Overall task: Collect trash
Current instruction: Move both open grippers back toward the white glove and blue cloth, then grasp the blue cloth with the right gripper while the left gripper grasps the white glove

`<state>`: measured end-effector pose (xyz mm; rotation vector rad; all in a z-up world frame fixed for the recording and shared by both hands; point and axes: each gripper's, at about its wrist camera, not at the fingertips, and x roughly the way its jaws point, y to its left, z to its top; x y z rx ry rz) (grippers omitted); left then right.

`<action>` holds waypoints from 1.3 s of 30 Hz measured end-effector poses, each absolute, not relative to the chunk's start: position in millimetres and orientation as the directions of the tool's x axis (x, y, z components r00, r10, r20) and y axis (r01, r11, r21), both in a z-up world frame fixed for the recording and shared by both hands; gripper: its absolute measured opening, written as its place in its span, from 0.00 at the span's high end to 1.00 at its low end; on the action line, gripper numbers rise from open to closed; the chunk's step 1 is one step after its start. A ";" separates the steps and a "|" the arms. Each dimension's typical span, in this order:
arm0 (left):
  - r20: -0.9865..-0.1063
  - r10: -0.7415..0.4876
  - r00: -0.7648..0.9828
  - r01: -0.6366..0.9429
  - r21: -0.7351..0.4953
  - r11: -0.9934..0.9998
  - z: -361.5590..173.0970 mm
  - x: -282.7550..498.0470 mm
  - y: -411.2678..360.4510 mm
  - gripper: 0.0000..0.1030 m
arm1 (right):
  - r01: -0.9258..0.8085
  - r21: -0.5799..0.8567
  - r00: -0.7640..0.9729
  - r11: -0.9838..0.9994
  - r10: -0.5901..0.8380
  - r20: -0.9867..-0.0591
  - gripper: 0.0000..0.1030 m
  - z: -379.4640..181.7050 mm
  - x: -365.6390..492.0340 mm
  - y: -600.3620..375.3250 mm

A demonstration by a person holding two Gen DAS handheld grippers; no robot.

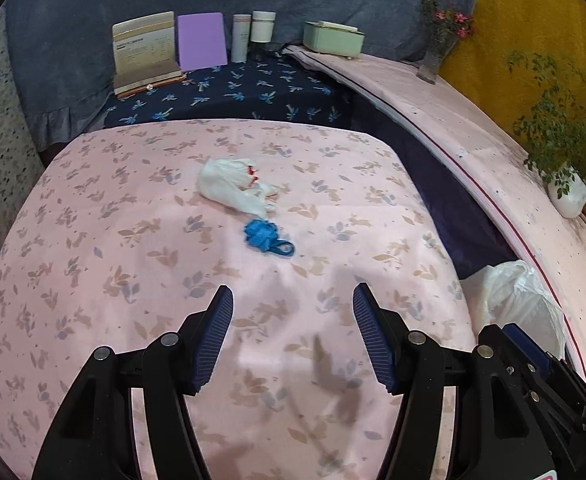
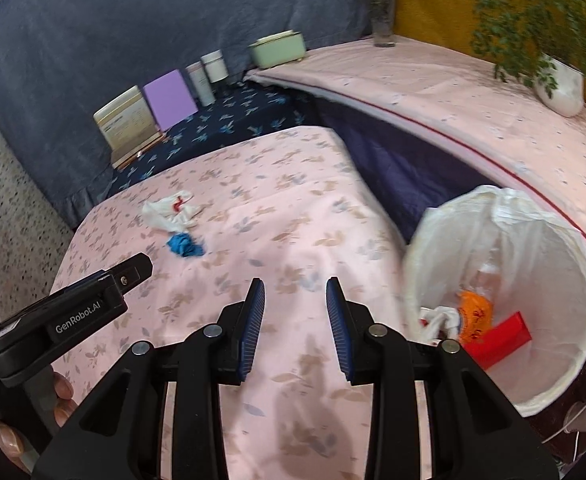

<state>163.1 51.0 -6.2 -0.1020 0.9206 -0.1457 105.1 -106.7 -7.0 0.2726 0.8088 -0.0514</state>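
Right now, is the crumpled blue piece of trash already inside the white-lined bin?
No, the crumpled blue piece of trash lies on the pink floral cloth, beside a crumpled white tissue, apart from the white-lined bin.

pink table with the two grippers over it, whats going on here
A person is clearing trash with two handheld grippers. Both the left gripper and right gripper hover empty, jaws open, over the pink floral tablecloth. A crumpled white tissue and blue wad remain; the lined bin already holds some trash.
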 end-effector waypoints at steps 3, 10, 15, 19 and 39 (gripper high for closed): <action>-0.789 -0.129 0.601 0.034 -0.136 0.990 -11.3 171.4 76.8 0.42 | 0.112 0.221 0.677 0.969 0.089 -0.731 0.69 -13.4 122.5 -85.1; -0.803 -0.085 0.590 -0.050 -0.141 0.989 -23.4 193.6 122.2 0.42 | 0.035 0.227 0.642 0.973 0.152 -0.752 0.69 -30.3 161.9 -39.2; -0.808 -0.071 0.585 -0.068 -0.136 0.988 -28.8 213.4 137.1 0.42 | 0.000 0.226 0.617 0.974 0.178 -0.766 0.69 -43.5 187.5 -15.0; -0.810 -0.072 0.582 -0.073 -0.140 0.987 -30.6 233.8 143.8 0.42 | -0.015 0.231 0.603 0.973 0.193 -0.774 0.67 -53.8 210.9 -3.1; -0.844 -0.159 0.512 0.025 -0.170 0.985 -60.8 337.0 116.6 0.39 | -0.046 0.261 0.574 0.964 0.239 -0.784 0.55 -94.1 270.7 7.6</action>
